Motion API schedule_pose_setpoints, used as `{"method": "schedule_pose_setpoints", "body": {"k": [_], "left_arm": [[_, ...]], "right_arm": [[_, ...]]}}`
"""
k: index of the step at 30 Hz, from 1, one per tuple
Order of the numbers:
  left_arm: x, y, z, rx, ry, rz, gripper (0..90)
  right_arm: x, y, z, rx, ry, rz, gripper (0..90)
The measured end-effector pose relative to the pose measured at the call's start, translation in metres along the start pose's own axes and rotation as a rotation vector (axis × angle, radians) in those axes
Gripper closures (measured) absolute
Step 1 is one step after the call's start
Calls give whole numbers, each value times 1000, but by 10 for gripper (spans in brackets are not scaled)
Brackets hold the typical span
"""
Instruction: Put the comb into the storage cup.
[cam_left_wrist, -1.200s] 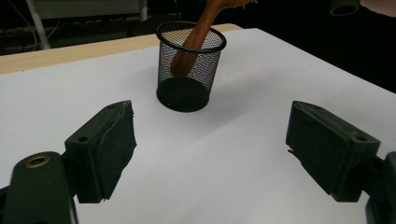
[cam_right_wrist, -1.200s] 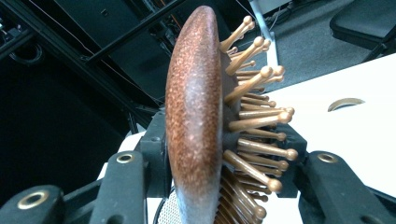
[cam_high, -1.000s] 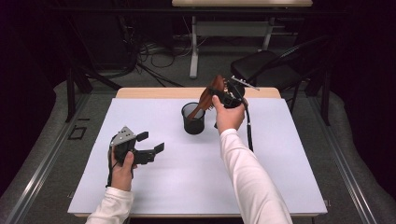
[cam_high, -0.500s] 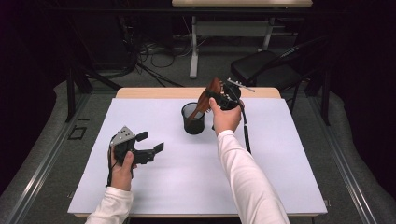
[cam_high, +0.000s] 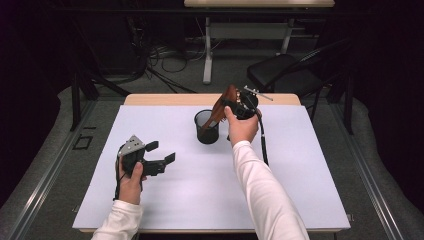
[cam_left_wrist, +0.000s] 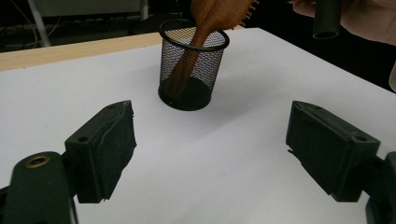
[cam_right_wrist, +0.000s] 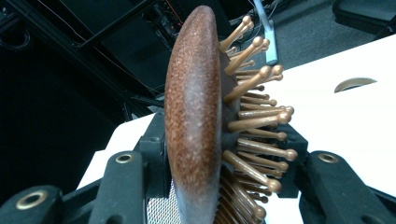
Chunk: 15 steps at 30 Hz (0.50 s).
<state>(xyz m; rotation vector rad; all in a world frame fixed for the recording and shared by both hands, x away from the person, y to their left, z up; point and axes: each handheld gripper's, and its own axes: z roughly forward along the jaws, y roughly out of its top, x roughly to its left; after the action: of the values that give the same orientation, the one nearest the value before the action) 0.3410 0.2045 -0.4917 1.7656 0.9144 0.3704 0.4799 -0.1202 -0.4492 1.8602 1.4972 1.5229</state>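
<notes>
While the right gripper (cam_high: 231, 102) clamps the wooden hairbrush (cam_right_wrist: 201, 121) by its head, handle down in the mesh cup (cam_high: 206, 126) below it, the left gripper (cam_high: 162, 159) rests wide, holding nothing.

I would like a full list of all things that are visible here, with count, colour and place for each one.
hairbrush: 1, brown wood, handle down inside the cup, head gripped by the right claw
mesh cup: 1, black, upright at the table's far middle
table: 1, white top with a wooden far edge
chair: 1, black, on the floor behind the table
left claw: 1, black, open, above the table's left part
right claw: 1, black, shut on the hairbrush above the cup
</notes>
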Motion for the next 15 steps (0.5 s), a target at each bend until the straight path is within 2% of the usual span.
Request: {"method": "schedule_pose_setpoints", "body": {"k": [15], "left_arm": [[0, 0, 0, 4, 1, 3, 158]], "right_arm": [[1, -1, 0, -4, 2, -14, 496]]}}
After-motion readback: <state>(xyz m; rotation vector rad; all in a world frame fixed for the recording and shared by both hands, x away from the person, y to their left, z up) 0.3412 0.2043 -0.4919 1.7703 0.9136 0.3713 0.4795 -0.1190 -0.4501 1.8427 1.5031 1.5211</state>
